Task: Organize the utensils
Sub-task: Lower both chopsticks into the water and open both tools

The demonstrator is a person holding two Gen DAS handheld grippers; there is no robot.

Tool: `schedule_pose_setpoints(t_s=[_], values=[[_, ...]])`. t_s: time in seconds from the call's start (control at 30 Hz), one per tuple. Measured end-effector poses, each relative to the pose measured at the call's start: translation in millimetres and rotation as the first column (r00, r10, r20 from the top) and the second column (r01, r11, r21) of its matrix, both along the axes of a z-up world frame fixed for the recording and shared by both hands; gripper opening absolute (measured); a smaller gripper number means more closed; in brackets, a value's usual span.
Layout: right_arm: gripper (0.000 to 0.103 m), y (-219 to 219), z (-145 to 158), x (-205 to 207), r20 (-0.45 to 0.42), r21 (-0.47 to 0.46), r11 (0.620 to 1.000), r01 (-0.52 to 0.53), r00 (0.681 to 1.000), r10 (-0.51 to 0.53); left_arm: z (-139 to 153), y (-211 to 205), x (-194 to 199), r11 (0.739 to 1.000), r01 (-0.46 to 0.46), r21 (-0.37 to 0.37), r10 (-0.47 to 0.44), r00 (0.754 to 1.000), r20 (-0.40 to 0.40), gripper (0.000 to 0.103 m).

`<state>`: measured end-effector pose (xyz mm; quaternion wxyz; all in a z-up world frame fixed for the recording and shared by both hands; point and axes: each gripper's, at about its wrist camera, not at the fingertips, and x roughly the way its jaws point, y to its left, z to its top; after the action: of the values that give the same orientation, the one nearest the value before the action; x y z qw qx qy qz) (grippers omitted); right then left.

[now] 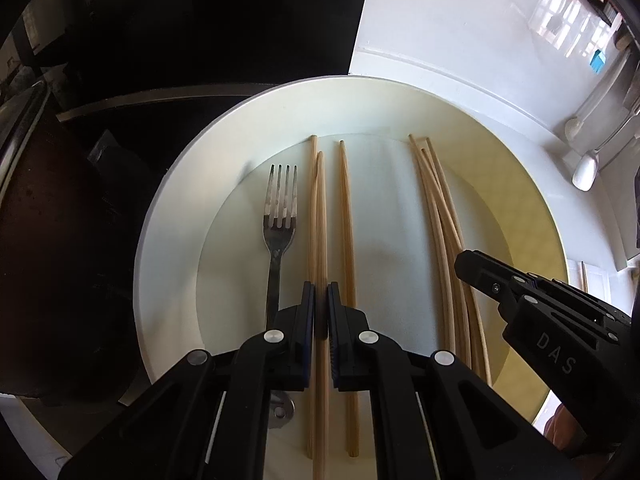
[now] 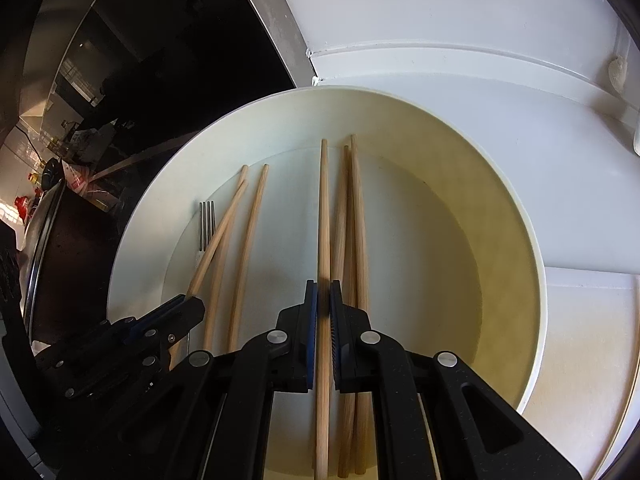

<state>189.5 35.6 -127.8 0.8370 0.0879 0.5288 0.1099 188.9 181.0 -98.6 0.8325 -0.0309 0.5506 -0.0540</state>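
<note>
Now we lift slowly, left tongs (image 1: pixel 321 308) and right tongs (image 2: pixel 323 304) each clamped on one chopstick (image 2: pixel 323 216) over the white plate (image 2: pixel 516 216), keeping sticks level.

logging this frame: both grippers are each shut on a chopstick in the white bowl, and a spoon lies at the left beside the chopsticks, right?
Nearly. The utensil lying at the left beside the chopsticks is a fork, not a spoon; the left wrist view shows its four tines plainly. The rest stands: the left gripper is shut on a chopstick, and the right gripper is shut on another chopstick, both in the white bowl.
</note>
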Motion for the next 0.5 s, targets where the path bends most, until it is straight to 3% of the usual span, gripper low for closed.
schedule_pose_setpoints(t_s=[0.1,0.2,0.37,0.5], values=[[0.006,2,-2,2,-0.007,-0.004,1.000,-0.008,1.000,0.008,-1,1,1,1.000,-0.006,0.001,0.006,1.000,-0.012,0.009],[0.007,3,-1,3,-0.008,-0.011,1.000,-0.015,1.000,0.015,-1,5,1,1.000,-0.015,0.002,0.015,1.000,-0.013,0.023],[0.017,-2,9,-3,0.015,-0.007,1.000,-0.005,1.000,0.005,6,10,-3,1.000,-0.030,0.006,0.030,1.000,0.005,0.062],[0.024,-10,24,-13,0.060,-0.015,1.000,0.010,0.998,-0.009,13,15,-9,0.999,-0.039,0.020,0.039,0.999,0.022,0.067]])
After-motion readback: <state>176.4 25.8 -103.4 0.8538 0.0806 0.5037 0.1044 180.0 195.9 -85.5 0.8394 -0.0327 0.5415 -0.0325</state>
